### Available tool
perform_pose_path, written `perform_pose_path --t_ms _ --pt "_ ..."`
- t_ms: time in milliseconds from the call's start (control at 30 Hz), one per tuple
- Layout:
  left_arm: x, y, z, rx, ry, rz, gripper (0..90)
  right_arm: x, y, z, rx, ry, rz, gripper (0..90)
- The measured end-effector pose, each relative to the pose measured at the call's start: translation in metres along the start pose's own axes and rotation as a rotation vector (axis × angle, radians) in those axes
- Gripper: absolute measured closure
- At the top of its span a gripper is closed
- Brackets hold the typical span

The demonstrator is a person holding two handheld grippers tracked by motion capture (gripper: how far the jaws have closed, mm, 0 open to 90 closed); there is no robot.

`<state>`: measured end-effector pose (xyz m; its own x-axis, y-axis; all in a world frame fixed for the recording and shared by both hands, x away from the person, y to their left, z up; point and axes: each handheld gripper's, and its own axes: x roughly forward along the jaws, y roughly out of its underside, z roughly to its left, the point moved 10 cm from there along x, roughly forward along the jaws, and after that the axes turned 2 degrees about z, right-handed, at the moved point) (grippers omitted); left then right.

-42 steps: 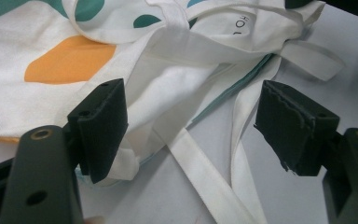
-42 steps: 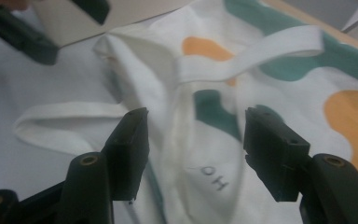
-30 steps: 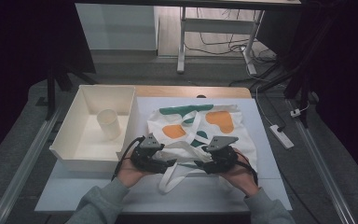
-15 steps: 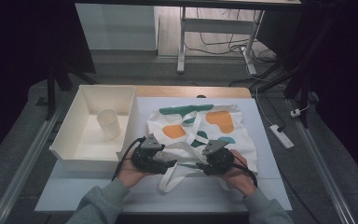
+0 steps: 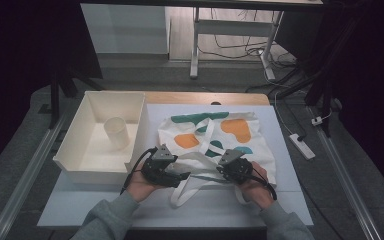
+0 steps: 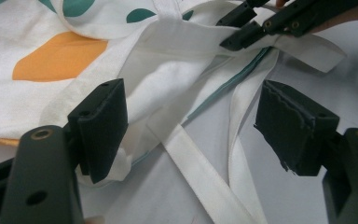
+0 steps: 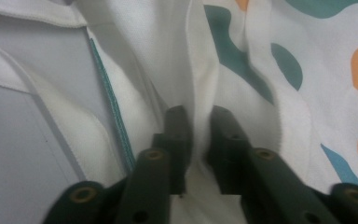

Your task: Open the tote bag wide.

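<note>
Fabric of the tote bag (image 5: 215, 137), flat on the table (image 5: 80, 210), could slip from the right gripper (image 7: 196, 140), whose just-closing jaws pinch only a thin fold, while the left gripper (image 6: 191, 126) gapes.

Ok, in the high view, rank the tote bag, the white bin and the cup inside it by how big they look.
1. tote bag and white bin: too alike in spread to rank.
2. cup: clearly smallest.
</note>
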<state>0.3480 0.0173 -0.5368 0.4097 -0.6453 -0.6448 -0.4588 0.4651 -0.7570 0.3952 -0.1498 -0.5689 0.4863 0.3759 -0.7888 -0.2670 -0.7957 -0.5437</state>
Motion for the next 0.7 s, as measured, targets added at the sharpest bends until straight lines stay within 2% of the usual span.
perform_pose_path --t_ms 133,233,267,500,633,700 --pt "0.001 -0.001 -0.003 0.021 -0.008 -0.007 26.3 -0.008 -0.005 -0.001 0.014 -0.019 -0.034 85.6" --pt "0.003 -0.002 -0.005 0.054 -0.025 0.000 27.3 -0.020 -0.015 -0.002 0.074 -0.069 -0.083 86.1" --pt "0.004 -0.001 -0.006 0.061 -0.025 0.003 27.4 -0.025 -0.019 -0.002 0.080 -0.076 -0.102 86.1" --pt "0.001 -0.005 -0.013 0.097 -0.021 -0.013 29.2 -0.052 -0.046 0.004 0.081 -0.126 -0.199 86.2" --pt "-0.006 -0.009 -0.017 0.109 -0.019 -0.038 29.2 -0.063 -0.055 0.005 0.069 -0.113 -0.229 86.1" --pt "-0.007 -0.011 -0.019 0.119 -0.014 -0.047 29.9 -0.067 -0.058 0.002 0.078 -0.101 -0.250 86.1"
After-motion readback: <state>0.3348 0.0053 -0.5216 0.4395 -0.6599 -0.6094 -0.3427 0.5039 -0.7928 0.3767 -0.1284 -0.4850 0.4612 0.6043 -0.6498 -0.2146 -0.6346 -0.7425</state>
